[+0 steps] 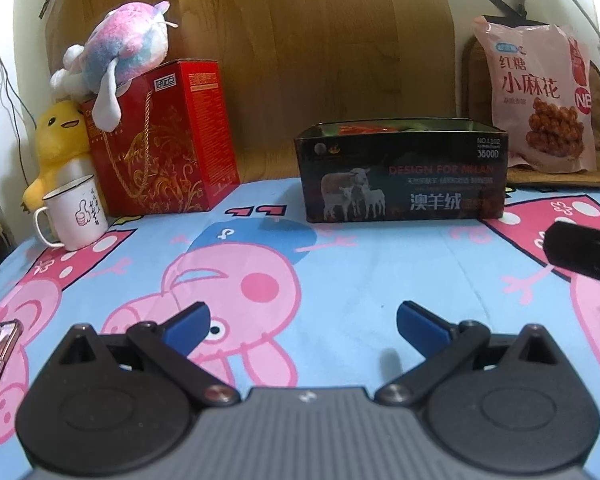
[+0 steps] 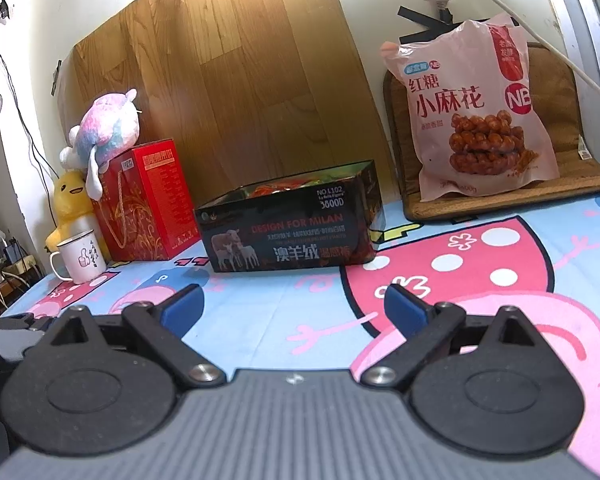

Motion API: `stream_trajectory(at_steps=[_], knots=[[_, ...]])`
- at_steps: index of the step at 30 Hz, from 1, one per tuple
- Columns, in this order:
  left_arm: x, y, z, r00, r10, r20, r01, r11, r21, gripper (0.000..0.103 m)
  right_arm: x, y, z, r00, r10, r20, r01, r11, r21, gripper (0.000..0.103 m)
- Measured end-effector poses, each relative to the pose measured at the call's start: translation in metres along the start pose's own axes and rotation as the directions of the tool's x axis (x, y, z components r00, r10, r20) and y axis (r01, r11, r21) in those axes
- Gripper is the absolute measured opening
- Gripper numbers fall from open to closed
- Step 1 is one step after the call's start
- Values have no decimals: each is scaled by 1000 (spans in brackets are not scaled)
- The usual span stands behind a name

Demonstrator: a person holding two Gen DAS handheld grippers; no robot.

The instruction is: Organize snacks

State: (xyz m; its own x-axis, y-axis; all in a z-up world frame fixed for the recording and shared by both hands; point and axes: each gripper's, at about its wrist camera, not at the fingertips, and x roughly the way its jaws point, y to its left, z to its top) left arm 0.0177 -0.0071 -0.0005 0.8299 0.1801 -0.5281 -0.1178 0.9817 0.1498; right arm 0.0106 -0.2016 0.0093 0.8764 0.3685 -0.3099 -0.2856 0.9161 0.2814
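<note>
Cartoon sheet bare before me. Tin at 12 o'clock, snacks inside; bag at 2 — upright. My left gripper and right gripper spread, empty. Right should pinch bag's top edge, lift slow.

Each gripper, left and right, has blue fingertips, black arms with silver screws, and a ribbed grey body.
</note>
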Motion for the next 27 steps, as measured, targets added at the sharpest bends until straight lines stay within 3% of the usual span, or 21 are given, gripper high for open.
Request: stream_trajectory(at_steps=[27], knots=[[1, 5, 0, 999, 31, -7, -31, 999, -33, 103, -3, 0, -2, 1000, 6, 8, -6, 1000, 5, 99]])
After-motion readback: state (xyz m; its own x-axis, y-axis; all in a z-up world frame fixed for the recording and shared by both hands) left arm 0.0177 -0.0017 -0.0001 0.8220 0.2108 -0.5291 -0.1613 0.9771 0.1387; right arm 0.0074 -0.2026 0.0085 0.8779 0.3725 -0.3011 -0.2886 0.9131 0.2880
